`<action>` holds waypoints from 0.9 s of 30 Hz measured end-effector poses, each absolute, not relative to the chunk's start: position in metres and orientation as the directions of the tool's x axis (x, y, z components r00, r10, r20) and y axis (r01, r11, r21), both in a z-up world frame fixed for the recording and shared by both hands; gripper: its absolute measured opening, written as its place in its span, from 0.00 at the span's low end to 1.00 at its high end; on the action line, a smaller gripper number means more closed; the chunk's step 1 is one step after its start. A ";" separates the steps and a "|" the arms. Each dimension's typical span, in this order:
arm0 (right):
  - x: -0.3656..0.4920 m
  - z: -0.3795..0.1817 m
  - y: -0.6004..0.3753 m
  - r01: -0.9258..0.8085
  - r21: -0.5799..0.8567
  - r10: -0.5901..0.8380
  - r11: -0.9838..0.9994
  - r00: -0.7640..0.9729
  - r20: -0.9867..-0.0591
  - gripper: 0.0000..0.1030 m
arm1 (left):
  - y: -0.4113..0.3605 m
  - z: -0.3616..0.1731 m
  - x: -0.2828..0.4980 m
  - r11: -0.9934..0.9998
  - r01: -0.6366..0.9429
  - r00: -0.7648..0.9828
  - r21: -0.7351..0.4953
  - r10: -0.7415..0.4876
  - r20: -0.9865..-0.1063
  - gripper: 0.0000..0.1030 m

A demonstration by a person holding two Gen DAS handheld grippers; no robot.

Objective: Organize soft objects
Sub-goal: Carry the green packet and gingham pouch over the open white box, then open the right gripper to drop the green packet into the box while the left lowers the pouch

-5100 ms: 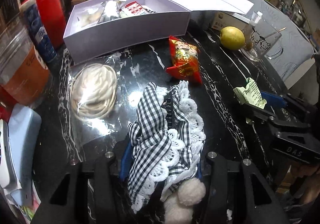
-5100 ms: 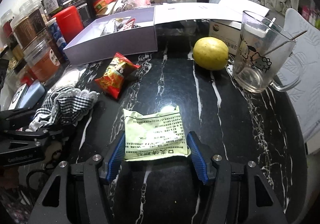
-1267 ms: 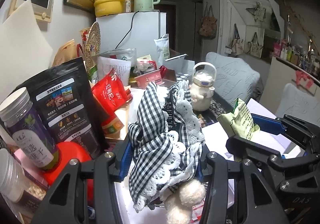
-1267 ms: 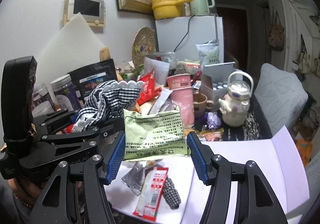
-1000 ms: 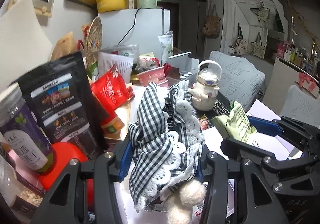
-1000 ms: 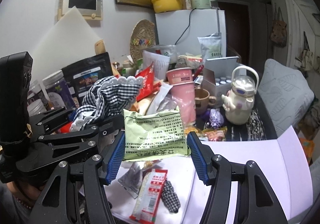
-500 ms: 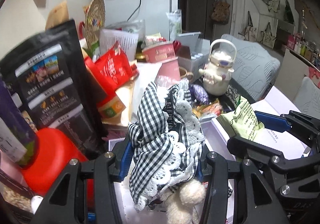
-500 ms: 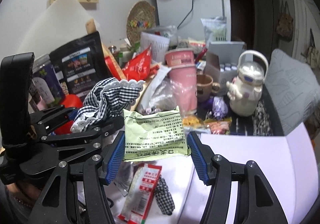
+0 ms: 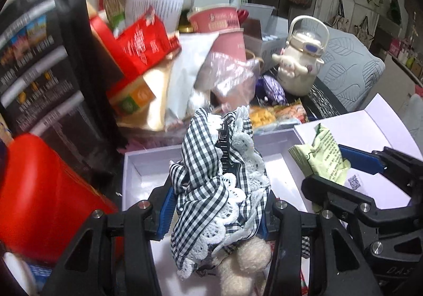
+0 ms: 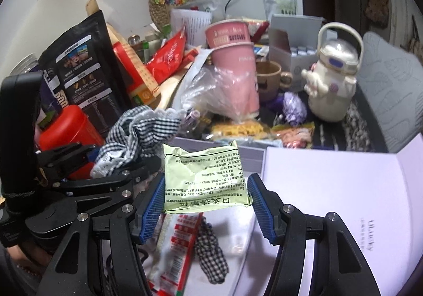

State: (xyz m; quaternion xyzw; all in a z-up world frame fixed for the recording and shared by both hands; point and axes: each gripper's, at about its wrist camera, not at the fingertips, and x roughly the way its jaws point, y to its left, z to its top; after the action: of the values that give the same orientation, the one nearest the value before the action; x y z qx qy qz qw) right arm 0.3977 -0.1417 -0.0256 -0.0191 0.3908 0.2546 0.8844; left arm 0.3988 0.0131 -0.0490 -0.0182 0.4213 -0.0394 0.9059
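Observation:
My left gripper (image 9: 215,206) is shut on a black-and-white checked cloth with lace trim (image 9: 211,177) and a fuzzy pompom (image 9: 246,264), held over the open white box (image 9: 148,163). My right gripper (image 10: 205,198) is shut on a pale green packet (image 10: 206,179), also over the box (image 10: 330,190). The packet shows in the left wrist view (image 9: 322,158), the checked cloth in the right wrist view (image 10: 140,132). In the box lie a red-and-white packet (image 10: 182,237) and a small checked item (image 10: 211,259).
A red canister (image 9: 39,195) stands left of the box, a black pouch (image 10: 79,68) behind it. Pink cups (image 10: 232,58), a clear bag (image 10: 219,95), a brown mug (image 10: 269,79), a white teapot-shaped bottle (image 10: 333,76) and snack packets crowd the far side. The box lid (image 10: 343,190) lies open to the right.
Both grippers have come down and forward over the open box with their loads still held. The clutter behind now sits higher and closer in view.

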 end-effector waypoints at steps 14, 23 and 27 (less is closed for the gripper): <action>0.416 -0.058 -0.139 -0.433 0.234 0.441 0.871 0.474 -0.762 0.62 | 0.009 -0.069 0.413 0.999 0.028 0.564 -0.034 -0.044 -0.824 0.47; 0.422 -0.066 -0.142 -0.407 0.258 0.437 0.876 0.447 -0.781 0.63 | 0.007 -0.072 0.416 1.000 0.019 0.550 0.001 -0.010 -0.835 0.61; 0.421 -0.064 -0.141 -0.404 0.256 0.433 0.878 0.441 -0.786 0.64 | 0.008 -0.071 0.417 1.000 0.025 0.554 -0.008 -0.020 -0.833 0.63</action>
State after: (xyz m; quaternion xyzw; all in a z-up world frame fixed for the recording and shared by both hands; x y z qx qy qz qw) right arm 0.4212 -0.1410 -0.0641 0.0150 0.4676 0.2466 0.8487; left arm 0.4166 0.0085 -0.0708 0.0026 0.4723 -0.0129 0.8814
